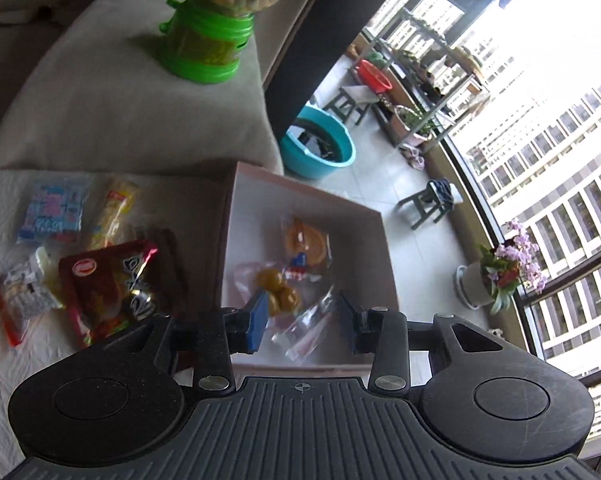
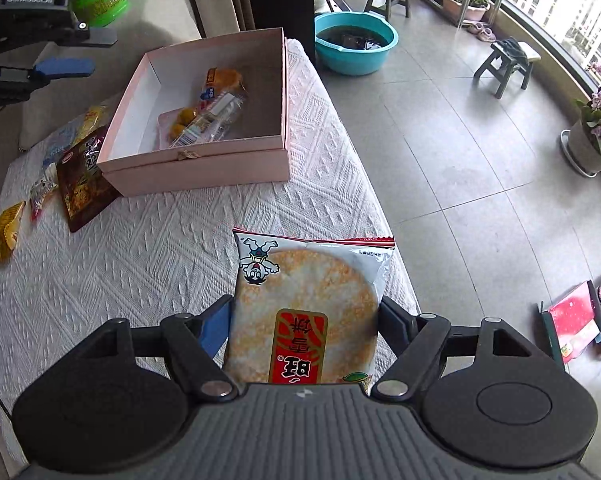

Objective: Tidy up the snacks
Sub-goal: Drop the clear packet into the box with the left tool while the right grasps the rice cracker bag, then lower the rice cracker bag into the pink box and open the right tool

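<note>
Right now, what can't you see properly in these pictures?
- Bottom of the white-and-orange rice cracker packet: right wrist view, hidden behind the right gripper holding it.
- Dark red foil snack bag: left wrist view, blurred; lower end behind the open left gripper.
- Clear wrapped snacks in the pink cardboard box: right wrist view, too small to read.
</note>
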Tool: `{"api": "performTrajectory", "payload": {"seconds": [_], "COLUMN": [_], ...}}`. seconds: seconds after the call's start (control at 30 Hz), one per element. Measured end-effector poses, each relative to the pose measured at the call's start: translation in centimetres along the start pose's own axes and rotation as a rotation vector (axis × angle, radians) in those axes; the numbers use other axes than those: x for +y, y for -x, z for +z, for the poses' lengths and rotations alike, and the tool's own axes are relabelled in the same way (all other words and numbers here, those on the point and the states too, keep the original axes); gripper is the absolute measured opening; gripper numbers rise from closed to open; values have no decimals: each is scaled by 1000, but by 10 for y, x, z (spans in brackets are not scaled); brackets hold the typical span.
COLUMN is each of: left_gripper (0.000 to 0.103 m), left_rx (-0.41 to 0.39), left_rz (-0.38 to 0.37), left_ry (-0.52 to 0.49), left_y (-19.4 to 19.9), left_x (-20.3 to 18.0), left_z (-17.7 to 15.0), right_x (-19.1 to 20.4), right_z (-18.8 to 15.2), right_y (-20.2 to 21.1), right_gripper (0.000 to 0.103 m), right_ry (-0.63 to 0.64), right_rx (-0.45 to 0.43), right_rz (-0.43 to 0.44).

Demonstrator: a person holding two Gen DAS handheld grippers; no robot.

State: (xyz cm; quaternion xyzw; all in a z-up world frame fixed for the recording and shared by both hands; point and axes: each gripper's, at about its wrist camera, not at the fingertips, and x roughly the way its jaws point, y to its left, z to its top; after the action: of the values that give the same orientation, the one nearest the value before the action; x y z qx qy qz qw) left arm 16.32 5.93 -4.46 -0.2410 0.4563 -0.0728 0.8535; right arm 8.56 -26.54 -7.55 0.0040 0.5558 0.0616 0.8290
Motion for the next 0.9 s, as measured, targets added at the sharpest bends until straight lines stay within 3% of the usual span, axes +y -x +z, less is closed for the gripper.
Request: {"api": "performTrajectory", "payload": {"seconds": [0.13, 0.27, 0.33, 0.43, 0.63, 0.77, 0.9], "left_gripper": [42, 42, 42, 42, 42, 42, 42], "left_rx": [82, 180, 211, 212, 150, 61, 50], "left_rz": [72, 125, 129, 136, 164, 254, 318], "left_ry": [46, 63, 75, 72, 56, -17, 1], "left_y": [7, 11, 14, 21, 34, 49, 60], "left_x": [40, 71, 85, 105, 142, 165, 205], "left_z": [-40, -73, -81, -82, -57, -30, -5], "right_x": [18, 46, 58, 71, 103, 140, 183], "right_z": [35, 106, 140, 162, 115, 81, 65], "right_y": [1, 15, 14, 1, -30, -49, -62], "right_gripper": [76, 77, 88, 90, 90, 90, 90], "right_ry": [18, 62, 59, 71, 90, 137, 174], "right_rx": [-60, -276, -339, -322, -187, -113, -79], "right_rz": [57, 107, 72, 42, 48, 66, 106]}}
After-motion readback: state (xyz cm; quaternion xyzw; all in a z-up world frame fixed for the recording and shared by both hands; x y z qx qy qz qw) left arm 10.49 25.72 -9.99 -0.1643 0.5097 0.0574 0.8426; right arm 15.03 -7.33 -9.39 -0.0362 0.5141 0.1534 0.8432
